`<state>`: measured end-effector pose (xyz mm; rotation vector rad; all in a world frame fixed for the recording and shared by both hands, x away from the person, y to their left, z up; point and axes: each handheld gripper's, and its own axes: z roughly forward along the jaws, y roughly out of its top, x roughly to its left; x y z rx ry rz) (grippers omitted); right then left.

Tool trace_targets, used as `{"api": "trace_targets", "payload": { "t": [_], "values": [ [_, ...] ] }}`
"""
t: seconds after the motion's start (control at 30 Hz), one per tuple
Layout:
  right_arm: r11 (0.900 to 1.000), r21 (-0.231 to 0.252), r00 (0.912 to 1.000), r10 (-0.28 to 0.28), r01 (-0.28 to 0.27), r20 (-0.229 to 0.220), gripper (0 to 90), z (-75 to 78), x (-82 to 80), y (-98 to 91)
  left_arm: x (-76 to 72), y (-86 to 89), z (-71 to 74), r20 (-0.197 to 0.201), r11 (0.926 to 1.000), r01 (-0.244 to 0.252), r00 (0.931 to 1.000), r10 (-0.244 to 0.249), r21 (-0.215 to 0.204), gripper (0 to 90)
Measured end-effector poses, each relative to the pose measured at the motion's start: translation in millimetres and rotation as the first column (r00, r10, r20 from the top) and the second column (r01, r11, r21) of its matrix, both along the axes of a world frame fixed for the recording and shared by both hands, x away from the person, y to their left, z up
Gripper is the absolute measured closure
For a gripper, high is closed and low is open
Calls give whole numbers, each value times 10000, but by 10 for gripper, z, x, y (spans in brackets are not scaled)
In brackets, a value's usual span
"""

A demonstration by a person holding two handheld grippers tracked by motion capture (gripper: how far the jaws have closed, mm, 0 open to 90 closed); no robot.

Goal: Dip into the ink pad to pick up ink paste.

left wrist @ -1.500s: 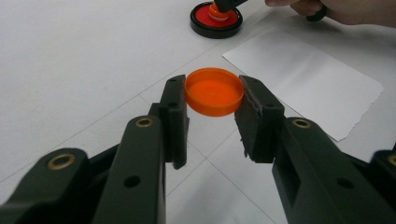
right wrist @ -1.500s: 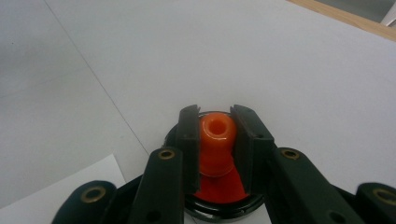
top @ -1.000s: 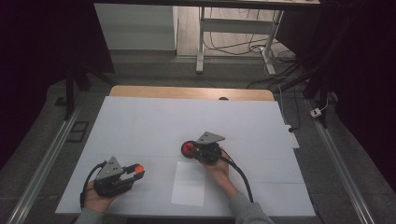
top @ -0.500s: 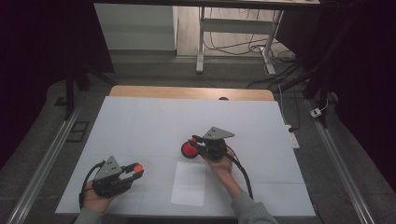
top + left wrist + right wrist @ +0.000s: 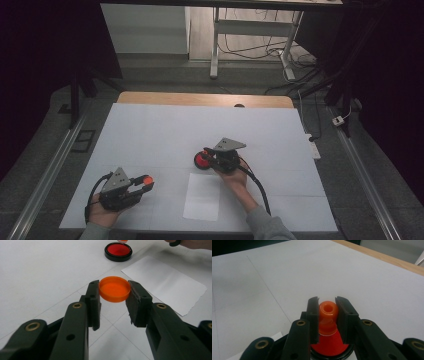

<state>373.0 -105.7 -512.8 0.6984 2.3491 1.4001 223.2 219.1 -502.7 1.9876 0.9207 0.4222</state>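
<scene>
While my left gripper (image 5: 114, 293) pinches the light, slick orange cap (image 5: 114, 289) by its rim, my right gripper (image 5: 327, 313) clamps the stamp's knob (image 5: 328, 308) over the ink pad (image 5: 202, 160).

A white cover (image 5: 165, 135) lies over a wooden table whose bare edge (image 5: 200, 98) shows at the far side, a white sheet of paper (image 5: 202, 196) rests near the front edge, and cables (image 5: 280, 60) trail across the grey floor beyond.
</scene>
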Motion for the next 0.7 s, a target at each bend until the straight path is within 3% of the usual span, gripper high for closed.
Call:
{"api": "trace_targets", "payload": {
  "t": [0.47,0.7],
  "values": [
    [9986,-512,9999,120,-124,-89,725,-87,17,52,7,11,-6,-35,10000,5,10000,-5,15,648],
    [9988,-498,10000,-19,21,30,725,-81,34,30,7,12,-8,-50,10000,-11,10000,11,1,648]
  ]
}}
